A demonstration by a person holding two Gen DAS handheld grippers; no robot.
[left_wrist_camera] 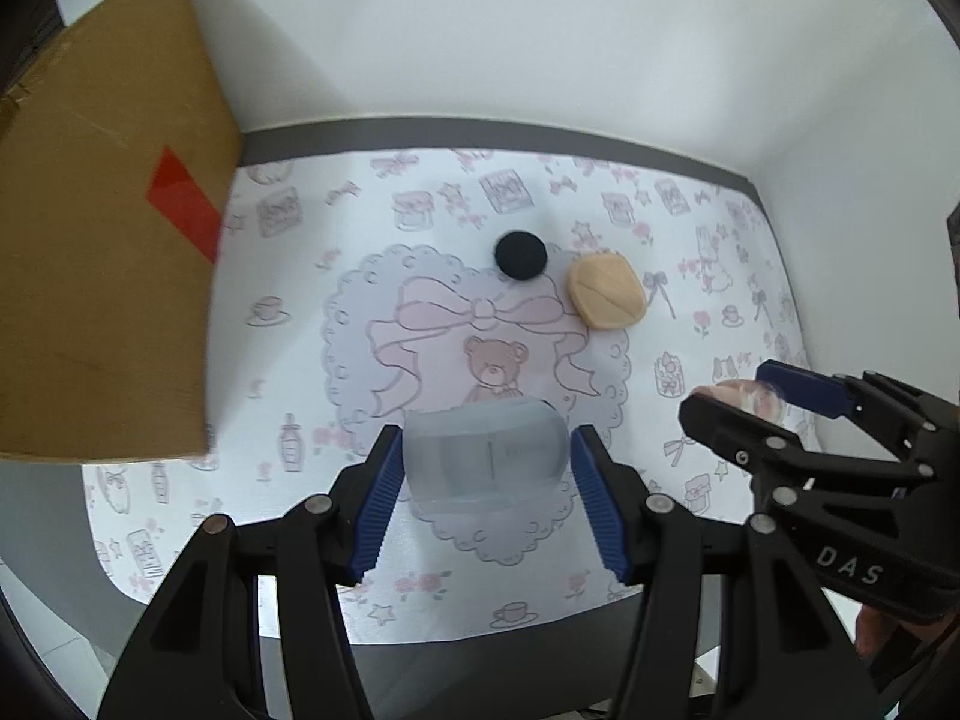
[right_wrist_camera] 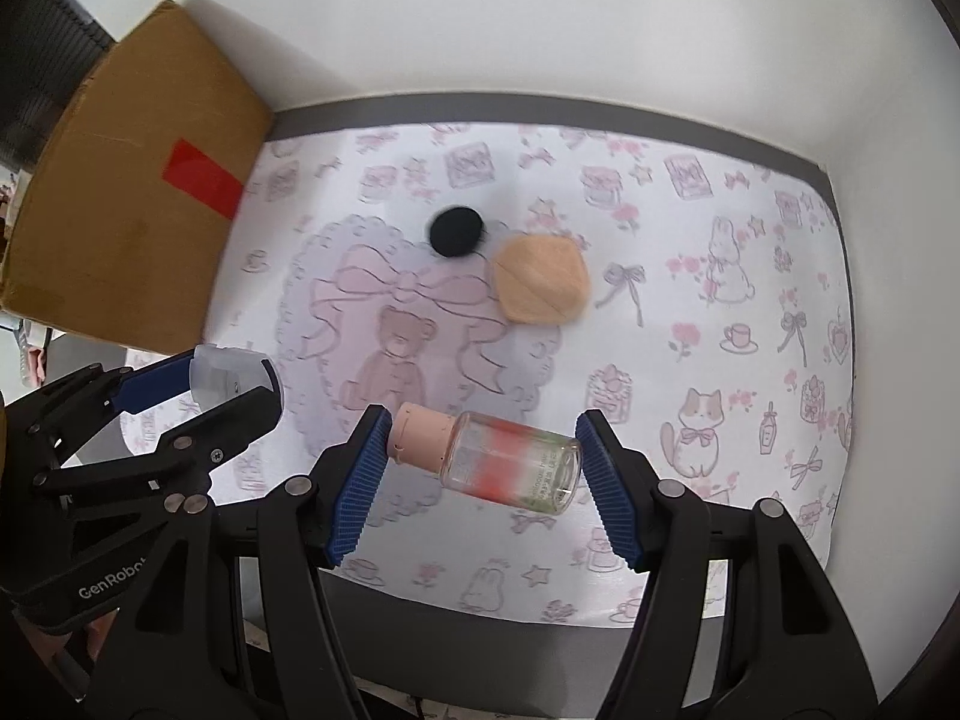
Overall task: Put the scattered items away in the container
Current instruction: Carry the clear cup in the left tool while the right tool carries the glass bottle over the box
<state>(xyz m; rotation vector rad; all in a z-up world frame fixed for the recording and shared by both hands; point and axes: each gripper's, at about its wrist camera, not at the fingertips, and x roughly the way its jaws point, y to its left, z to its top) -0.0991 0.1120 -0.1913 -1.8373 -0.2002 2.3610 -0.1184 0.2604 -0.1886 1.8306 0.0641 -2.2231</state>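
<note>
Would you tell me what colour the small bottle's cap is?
Pale pink cap on the small bottle; clearest in the right wrist view.

The desk (right_wrist_camera: 540,105) shows as a dark grey band along its far edge, against the white wall, and nearly all of its top is covered by a white printed mat (right_wrist_camera: 750,312) with pink bows, cups, rabbits, a cat and a large heart with a teddy bear at its centre. A brown cardboard box (right_wrist_camera: 132,198) with a red tape patch fills the upper left of the frame, its lower edge over the mat's left side. Near the middle, a round black puff (right_wrist_camera: 456,231) and a tan, rounded sponge (right_wrist_camera: 540,287) lie just beside each other on the mat, the sponge to the right.
</note>
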